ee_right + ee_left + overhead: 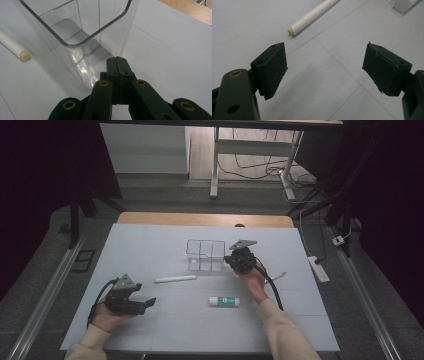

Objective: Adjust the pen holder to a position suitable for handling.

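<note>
Clear plastic forms the container, an upright box split into compartments, open side up. Its long axis runs across the table in the high view. It stands just left of the right gripper, whose jaws are pressed together with nothing between them. In the right gripper view those clenched tips lie at the foot of the container's near corner, close to its wall; whether they touch it I cannot tell.

Nearer the person than that gripper and to its left, a white marker lies flat, its long axis across the table, and a glue stick with a green label lies the same way, closer to the person.

Well to the left, the left gripper rests on the table, its jaws spread wide and empty; ahead of them the marker's capped end points back toward it.
</note>
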Demonstrator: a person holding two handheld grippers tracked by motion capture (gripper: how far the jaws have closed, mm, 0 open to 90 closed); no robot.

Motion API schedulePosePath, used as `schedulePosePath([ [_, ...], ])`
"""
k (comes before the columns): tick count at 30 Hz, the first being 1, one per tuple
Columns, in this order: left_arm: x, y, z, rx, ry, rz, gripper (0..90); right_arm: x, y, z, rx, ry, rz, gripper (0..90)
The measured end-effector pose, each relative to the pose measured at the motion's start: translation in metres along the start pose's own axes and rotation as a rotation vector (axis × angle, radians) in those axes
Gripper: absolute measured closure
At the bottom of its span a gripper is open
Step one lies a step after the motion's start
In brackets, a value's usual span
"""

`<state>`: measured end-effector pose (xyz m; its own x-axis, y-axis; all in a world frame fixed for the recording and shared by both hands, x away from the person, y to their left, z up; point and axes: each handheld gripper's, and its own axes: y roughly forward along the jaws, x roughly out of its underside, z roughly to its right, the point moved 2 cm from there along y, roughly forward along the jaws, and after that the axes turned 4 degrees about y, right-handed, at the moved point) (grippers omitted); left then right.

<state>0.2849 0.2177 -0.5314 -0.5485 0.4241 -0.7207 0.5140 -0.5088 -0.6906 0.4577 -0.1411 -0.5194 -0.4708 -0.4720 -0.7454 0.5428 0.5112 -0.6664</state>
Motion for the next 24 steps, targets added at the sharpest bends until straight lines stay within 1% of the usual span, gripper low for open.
schedulePosePath([
  [6, 0.001, -0.001, 0.0, -0.002, 0.0, 0.003, 19.7, -0.001, 0.0, -0.001, -0.003, -0.006, 0.008, 88.9],
  [9, 0.0, -0.002, 0.0, -0.005, -0.002, 0.008, 19.7, -0.001, -0.006, 0.0, 0.016, -0.015, 0.021, 89.0],
  [10, 0.0, -0.002, 0.0, -0.005, -0.001, 0.008, 19.7, -0.001, -0.006, 0.0, 0.016, -0.015, 0.021, 89.0],
  [13, 0.0, -0.001, 0.0, -0.004, 0.004, 0.008, 19.7, -0.002, -0.014, 0.001, 0.013, -0.019, 0.029, 89.0],
  [14, 0.0, -0.001, 0.0, -0.004, 0.004, 0.007, 19.8, -0.001, -0.019, 0.003, 0.01, -0.021, 0.036, 89.0],
  [15, 0.0, -0.001, 0.0, -0.003, 0.003, 0.007, 19.8, -0.001, -0.019, 0.003, 0.01, -0.021, 0.036, 89.0],
  [19, 0.0, 0.0, 0.0, -0.005, 0.001, 0.005, 19.8, 0.004, -0.03, 0.005, 0.005, -0.031, 0.033, 89.0],
  [21, 0.0, 0.0, -0.001, -0.006, 0.001, 0.006, 19.8, 0.005, -0.032, 0.007, 0.005, -0.036, 0.029, 89.0],
  [23, 0.0, -0.001, -0.001, -0.005, 0.001, 0.008, 19.8, 0.007, -0.036, 0.01, 0.005, -0.032, 0.035, 89.0],
  [24, 0.0, -0.001, -0.002, -0.006, -0.001, 0.012, 19.8, 0.01, -0.041, 0.014, 0.004, -0.022, 0.039, 89.0],
])
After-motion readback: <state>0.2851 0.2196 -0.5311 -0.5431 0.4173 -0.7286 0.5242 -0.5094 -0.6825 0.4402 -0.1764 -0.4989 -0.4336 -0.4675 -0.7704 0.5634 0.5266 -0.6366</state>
